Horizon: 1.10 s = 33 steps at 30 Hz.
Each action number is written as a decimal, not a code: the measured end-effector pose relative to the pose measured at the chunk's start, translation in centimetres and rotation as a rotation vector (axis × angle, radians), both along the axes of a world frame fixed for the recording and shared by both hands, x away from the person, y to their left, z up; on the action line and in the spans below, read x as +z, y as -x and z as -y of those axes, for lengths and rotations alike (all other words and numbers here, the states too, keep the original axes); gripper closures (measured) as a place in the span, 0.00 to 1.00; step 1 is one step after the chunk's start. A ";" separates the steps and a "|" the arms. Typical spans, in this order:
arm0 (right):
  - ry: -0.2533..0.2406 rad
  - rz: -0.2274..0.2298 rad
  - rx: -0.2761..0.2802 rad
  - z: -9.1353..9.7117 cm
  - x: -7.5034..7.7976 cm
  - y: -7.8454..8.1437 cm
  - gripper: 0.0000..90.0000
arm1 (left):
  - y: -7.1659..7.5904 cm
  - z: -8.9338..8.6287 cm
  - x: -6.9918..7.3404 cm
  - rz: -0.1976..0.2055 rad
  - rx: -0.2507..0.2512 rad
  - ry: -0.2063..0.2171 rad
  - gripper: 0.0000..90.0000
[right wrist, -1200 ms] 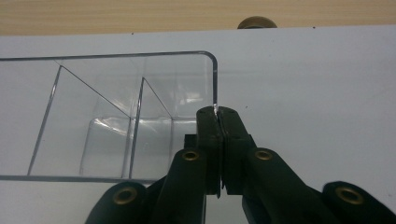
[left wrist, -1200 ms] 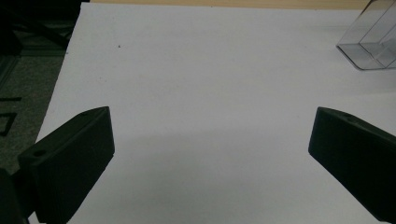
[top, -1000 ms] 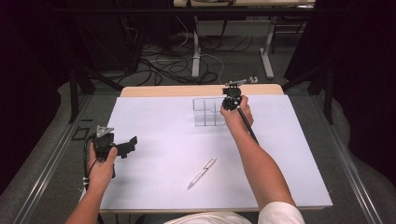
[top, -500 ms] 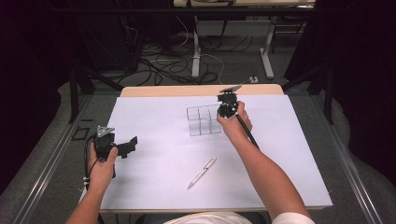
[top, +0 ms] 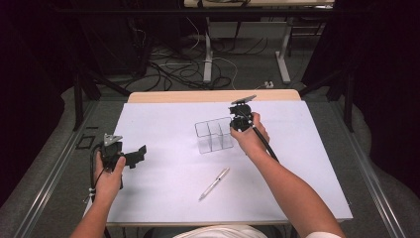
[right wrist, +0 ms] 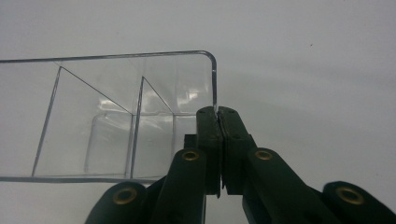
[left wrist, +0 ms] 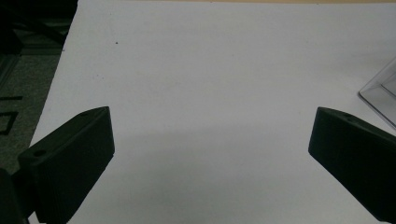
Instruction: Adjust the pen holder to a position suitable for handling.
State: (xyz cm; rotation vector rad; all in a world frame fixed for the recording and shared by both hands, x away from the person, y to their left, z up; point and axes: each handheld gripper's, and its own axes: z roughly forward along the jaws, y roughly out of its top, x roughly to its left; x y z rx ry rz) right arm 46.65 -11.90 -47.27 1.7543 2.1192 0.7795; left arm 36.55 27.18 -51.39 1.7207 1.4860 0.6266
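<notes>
A: High view. The right gripper (top: 241, 120) sits at the near right corner of the clear organizer (top: 214, 135), which stands near the middle of the white table (top: 163, 178). The left gripper (top: 121, 154) rests by the table's left edge, well apart from the box. A pen (top: 214, 183) lies on the table nearer the person, apart from both grippers and outside the box.

B: So nothing is in the compartments?

A: They look empty from here. I judge the work to be at the stage of placing the box: it is gripped, and the pen is untouched.

B: Left gripper view?

A: Jaws stand wide apart with bare table between them, holding nothing. One corner of the clear organizer (left wrist: 380, 91) shows at the right edge, off to the side of the jaws.

B: Right gripper view?

A: The right gripper (right wrist: 218, 112) has its jaws pressed together on the side wall of the clear organizer (right wrist: 116, 121), at the rounded corner. The dividers inside are plain to see; the compartments hold nothing.

B: What is left?

A: By my reading, settle the box and let go of it, then pick up the pen and put it in a compartment. That last part is a guess from the layout.
</notes>
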 end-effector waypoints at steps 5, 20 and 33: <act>0.000 -0.003 0.022 0.3 0.0 0.7 0.99 | 0.0 0.1 0.0 -0.001 -0.002 -0.005 0.00; -0.059 -0.043 0.043 1.4 -0.1 1.6 0.97 | 0.0 0.2 -0.1 -0.004 -0.005 -0.009 0.00; -0.113 -0.082 0.067 2.2 0.3 2.3 0.92 | 0.0 0.3 -0.1 -0.004 -0.007 -0.009 0.00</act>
